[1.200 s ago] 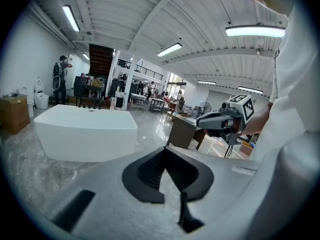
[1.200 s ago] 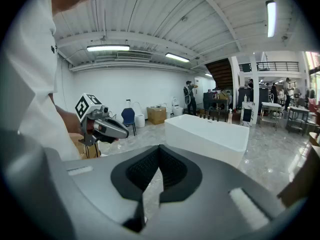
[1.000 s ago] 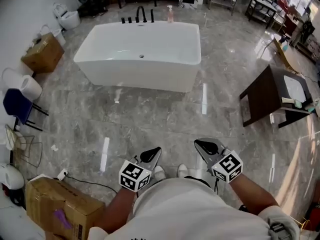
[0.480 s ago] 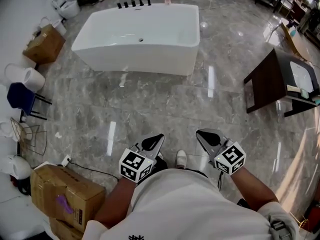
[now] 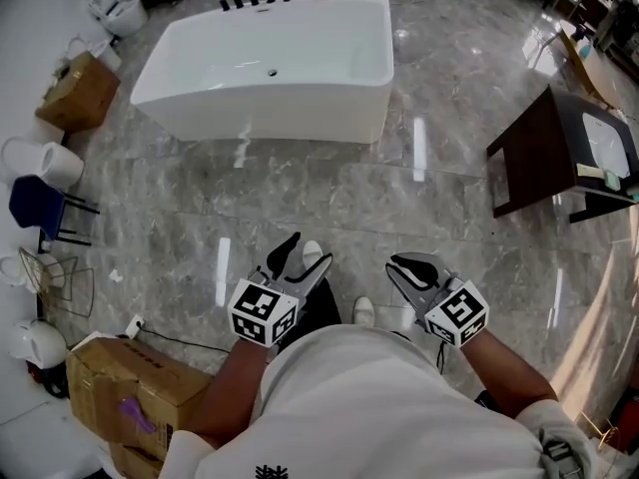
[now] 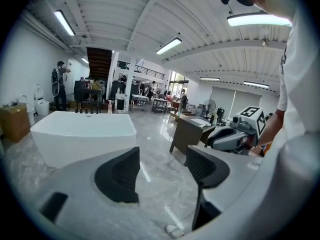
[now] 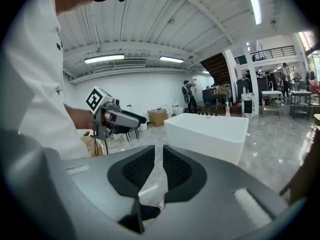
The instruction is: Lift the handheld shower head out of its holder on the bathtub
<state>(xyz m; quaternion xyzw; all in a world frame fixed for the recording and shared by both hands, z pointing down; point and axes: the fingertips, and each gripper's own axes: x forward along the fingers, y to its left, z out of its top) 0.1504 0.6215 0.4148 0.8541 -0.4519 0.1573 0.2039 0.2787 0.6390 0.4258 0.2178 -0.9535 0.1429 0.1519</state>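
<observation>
Well apart from the bathtub [image 5: 260,88] at upper left, the left gripper [image 5: 300,252] has just spread its empty fingers [image 6: 120,176] in preparation; the right gripper [image 5: 404,267] is clenched, empty.

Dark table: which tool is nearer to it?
Right. In the head view the right tool is down-left of the table; the left tool, jaws just opened with nothing between, is farther left.

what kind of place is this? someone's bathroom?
Probably a bathroom-fixture showroom or warehouse, not a home: a freestanding bathtub stands on an open marble floor, a toilet and cardboard box sit nearby, under a high industrial ceiling.
</observation>
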